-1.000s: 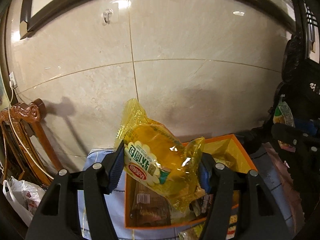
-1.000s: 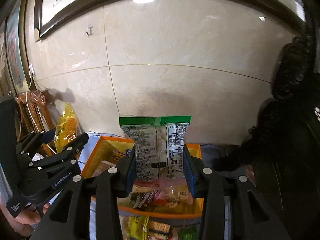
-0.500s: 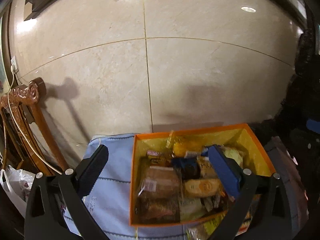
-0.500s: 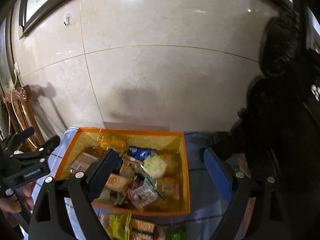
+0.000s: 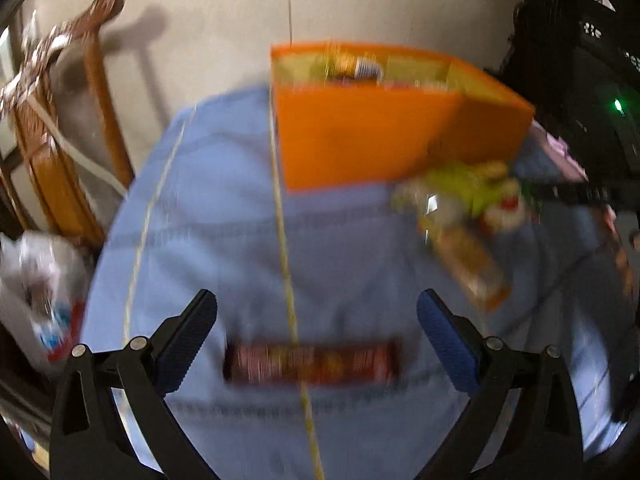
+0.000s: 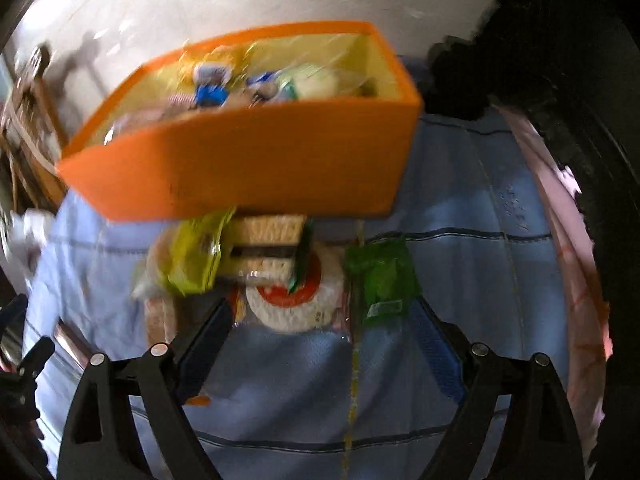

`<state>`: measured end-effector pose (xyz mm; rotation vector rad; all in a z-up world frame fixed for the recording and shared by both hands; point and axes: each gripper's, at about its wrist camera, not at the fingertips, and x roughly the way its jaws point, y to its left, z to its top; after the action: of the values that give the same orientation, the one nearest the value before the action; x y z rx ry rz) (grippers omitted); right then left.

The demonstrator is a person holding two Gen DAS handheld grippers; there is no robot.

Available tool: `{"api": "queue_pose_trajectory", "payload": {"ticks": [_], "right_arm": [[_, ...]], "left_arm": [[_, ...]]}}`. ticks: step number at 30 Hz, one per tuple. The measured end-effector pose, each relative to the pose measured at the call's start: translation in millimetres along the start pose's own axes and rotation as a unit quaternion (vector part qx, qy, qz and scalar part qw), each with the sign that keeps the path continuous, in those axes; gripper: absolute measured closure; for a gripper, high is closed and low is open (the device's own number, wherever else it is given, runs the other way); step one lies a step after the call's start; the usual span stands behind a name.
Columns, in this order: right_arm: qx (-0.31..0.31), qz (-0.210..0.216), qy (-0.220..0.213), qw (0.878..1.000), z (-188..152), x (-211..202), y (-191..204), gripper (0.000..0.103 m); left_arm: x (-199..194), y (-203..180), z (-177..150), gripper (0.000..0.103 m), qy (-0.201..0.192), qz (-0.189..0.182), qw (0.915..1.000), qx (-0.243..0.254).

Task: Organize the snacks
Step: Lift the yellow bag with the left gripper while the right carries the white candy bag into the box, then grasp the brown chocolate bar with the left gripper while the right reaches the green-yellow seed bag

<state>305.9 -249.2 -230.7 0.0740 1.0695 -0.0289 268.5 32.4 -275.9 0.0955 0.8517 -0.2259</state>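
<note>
An orange box (image 5: 384, 136) (image 6: 256, 168) holding several snack packets stands on a blue cloth. My left gripper (image 5: 316, 316) is open and empty, low over the cloth, with a long dark red snack bar (image 5: 312, 360) lying between its fingers. My right gripper (image 6: 324, 320) is open and empty, just in front of a pile of loose snacks: a yellow-green packet (image 6: 196, 256), a cracker pack (image 6: 264, 248), a round white and red packet (image 6: 296, 300) and a green packet (image 6: 380, 276). The same pile shows blurred in the left wrist view (image 5: 464, 208).
A wooden chair (image 5: 52, 120) and a white plastic bag (image 5: 36, 280) stand left of the table. Dark equipment (image 5: 592, 80) is at the right. A marble wall is behind the box. A pink cloth edge (image 6: 568, 240) runs along the table's right side.
Both grippers let their packets drop into the box, opened wide, then swung down from above the box to low over the cloth in front of it.
</note>
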Motion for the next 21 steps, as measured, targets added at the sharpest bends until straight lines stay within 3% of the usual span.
{"api": "queue_pose_trajectory", "payload": {"ticks": [2,6,10,14,18,21], "right_arm": [[-0.005,-0.002,0.001,1.0,-2,4,2,0.015],[0.009,0.04,-0.002,0.999,5,7,6,0.015],[-0.037,0.076,-0.006,0.996,18,6,46,0.015],[-0.097,0.062,-0.004,0.993,23,18,87,0.013],[-0.168,0.022,0.012,0.986,20,45,127,0.011],[-0.159,0.015,0.014,0.987,21,53,135,0.009]], "left_arm": [[-2,3,-18,0.005,-0.003,0.003,1.0,-0.006],[1,4,-31,0.005,-0.009,0.011,0.9997,-0.019],[8,0,-30,0.005,-0.016,0.027,0.9993,-0.018],[28,-4,-29,0.005,-0.011,0.042,0.9989,-0.018],[41,-10,-29,0.004,-0.01,0.047,0.9987,-0.014],[47,-18,-25,0.004,-0.002,0.056,0.9984,0.001]]}}
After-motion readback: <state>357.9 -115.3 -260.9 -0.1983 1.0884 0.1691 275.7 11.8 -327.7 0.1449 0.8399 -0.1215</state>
